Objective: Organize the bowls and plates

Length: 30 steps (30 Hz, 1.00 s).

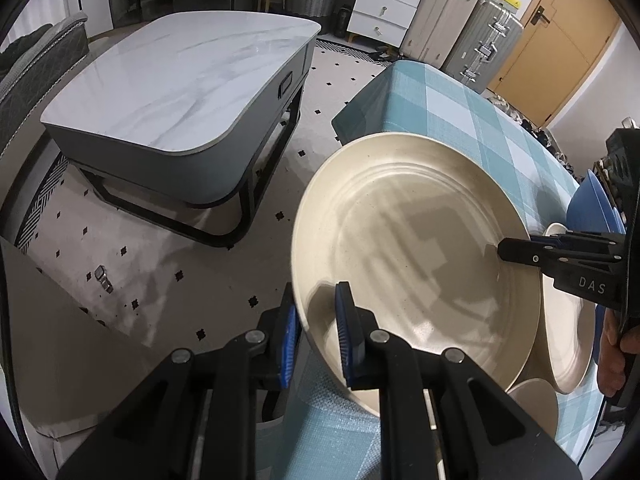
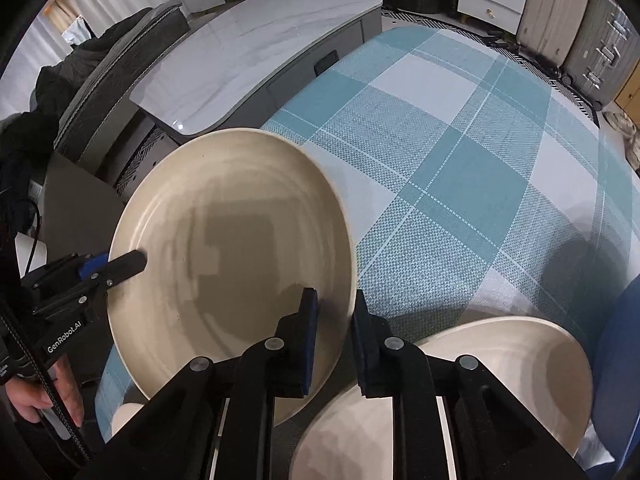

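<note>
Behind the big plate (image 1: 416, 256), a second cream plate (image 1: 568, 344) shows only its right part in the left wrist view, and a small cream bowl (image 1: 536, 404) just below that plate's edge shows only a sliver. A blue dish (image 1: 592, 204) to the big plate's right is half covered by the right gripper (image 1: 500, 249), whose body runs off the frame edge. In the right wrist view, the second plate (image 2: 500, 364) is crossed by the fingers (image 2: 366, 332), and the blue dish (image 2: 618, 360) is cut by the frame. The hand (image 2: 44, 396) below the left gripper (image 2: 140, 259) shows only a few fingers.
</note>
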Available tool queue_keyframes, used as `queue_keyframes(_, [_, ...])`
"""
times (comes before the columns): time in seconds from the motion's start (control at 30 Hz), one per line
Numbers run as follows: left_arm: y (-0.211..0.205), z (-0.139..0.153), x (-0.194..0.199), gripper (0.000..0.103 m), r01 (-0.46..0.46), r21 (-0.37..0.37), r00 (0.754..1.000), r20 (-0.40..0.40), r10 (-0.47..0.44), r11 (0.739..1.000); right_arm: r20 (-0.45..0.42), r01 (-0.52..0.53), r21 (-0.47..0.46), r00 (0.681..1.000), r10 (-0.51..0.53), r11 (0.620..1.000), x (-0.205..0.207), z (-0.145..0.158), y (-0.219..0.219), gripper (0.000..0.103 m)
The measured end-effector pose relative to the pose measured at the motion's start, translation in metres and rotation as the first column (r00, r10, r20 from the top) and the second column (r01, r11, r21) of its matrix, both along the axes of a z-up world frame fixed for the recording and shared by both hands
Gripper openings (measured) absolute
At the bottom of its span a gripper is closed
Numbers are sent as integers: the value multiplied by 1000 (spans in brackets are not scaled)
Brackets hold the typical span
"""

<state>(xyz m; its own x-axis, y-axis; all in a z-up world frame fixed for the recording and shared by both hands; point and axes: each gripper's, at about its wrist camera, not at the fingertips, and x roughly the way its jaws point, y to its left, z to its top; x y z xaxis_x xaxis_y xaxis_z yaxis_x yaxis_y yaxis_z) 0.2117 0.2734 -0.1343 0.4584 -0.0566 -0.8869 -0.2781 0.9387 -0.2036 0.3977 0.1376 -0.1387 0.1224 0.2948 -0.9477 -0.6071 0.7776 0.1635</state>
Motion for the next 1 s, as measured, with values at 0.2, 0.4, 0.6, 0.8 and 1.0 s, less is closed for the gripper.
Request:
queue_keyframes(0.2, [0,5,1,15,-3,5,1000,5,3,1000,7,22,13,1000,-22,1000,-3,4,-10,14])
queue_keyframes(0.4, [2,7,2,15,-4,-17,1000,-8,4,1000,-5,47,26,999,-47,999,1,6,-19,12])
queue_keyframes(0.6, [-6,16,0,15,13,-17,1000,-4,-13,1000,-5,68,14,998,-68,998,1,15,-25,12])
queue_keyframes(0.8, [-11,27,-5,15,28,-5,1000,-2,-28,1000,-5,78,29,997,-78,997,-2,24,-32,12])
queue_keyframes(1.0, [-17,41,-13,15,43,7,999,4,-43,999,2,70,31,998,-71,997,-14,36,-38,12])
